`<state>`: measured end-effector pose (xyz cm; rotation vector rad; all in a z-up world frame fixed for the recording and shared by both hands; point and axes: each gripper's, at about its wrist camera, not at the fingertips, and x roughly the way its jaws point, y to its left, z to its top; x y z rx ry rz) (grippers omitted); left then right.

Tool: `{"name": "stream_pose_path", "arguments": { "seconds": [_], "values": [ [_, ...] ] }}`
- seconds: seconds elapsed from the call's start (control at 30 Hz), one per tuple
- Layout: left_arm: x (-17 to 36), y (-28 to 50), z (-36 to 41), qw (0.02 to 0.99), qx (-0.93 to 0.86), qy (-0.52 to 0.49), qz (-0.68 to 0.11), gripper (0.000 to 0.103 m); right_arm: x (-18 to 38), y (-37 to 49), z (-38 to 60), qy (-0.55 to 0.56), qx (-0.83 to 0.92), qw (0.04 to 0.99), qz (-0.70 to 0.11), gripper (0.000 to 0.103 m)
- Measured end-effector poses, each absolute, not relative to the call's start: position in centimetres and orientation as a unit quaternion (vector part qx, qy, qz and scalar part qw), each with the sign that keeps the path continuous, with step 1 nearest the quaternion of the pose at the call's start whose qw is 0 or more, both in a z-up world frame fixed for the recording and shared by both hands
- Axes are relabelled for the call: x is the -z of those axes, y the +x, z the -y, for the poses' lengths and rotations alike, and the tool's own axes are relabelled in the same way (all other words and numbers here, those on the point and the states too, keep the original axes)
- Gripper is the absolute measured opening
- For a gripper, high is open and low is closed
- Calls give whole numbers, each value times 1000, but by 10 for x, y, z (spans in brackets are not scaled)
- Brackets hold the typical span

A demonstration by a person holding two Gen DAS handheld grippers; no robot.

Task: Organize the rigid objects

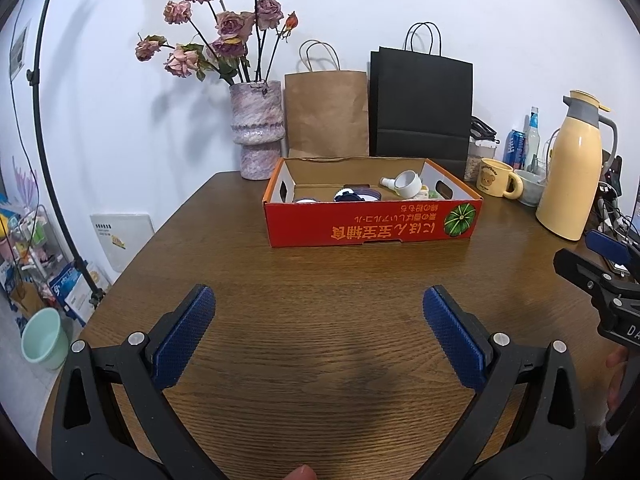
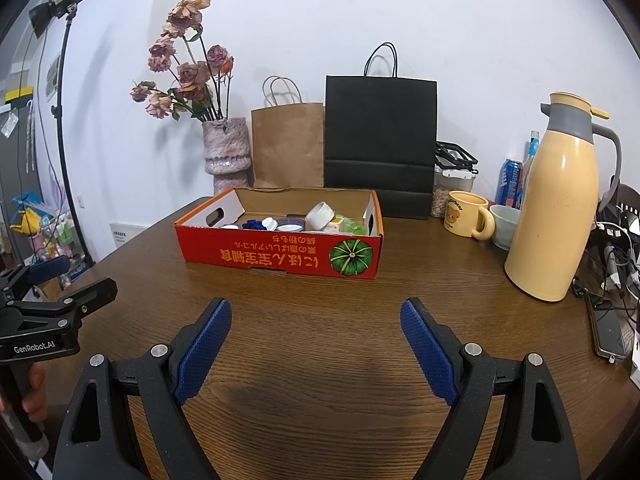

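A red cardboard box (image 1: 372,224) (image 2: 280,258) with a pumpkin picture stands on the brown wooden table (image 1: 320,300) (image 2: 320,320), toward the far side. Inside lie several small items: a white cup (image 1: 408,184) (image 2: 320,215) on its side, a dark blue piece (image 2: 253,224) and small bowls. My left gripper (image 1: 318,300) hovers open over bare wood in front of the box, nothing between its blue pads. My right gripper (image 2: 316,314) is likewise open and empty, short of the box. Each gripper shows at the other view's edge.
Behind the box stand a vase of dried roses (image 1: 258,128) (image 2: 226,148), a brown paper bag (image 1: 326,114) and a black bag (image 2: 380,148). At right are a yellow thermos (image 2: 556,204), a bear mug (image 2: 466,214), a bowl (image 2: 505,226), cans and cables. A phone (image 2: 606,330) lies near the right edge.
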<state>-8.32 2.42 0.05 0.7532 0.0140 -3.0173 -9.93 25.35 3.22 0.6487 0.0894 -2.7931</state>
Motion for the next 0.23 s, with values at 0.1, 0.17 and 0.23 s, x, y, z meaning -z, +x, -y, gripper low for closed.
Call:
{"name": "stream_pose_path", "arguments": {
  "seconds": [0.1, 0.17, 0.23],
  "values": [
    [1, -83, -23, 11, 970, 243, -4, 103, -33, -100, -253, 225, 964, 136, -31, 91],
    [2, -83, -23, 17, 970, 243, -4, 103, -33, -100, -253, 226, 964, 135, -31, 91],
    [2, -85, -22, 15, 969, 246, -8, 103, -33, -100, -252, 227, 964, 136, -30, 91]
  ]
}}
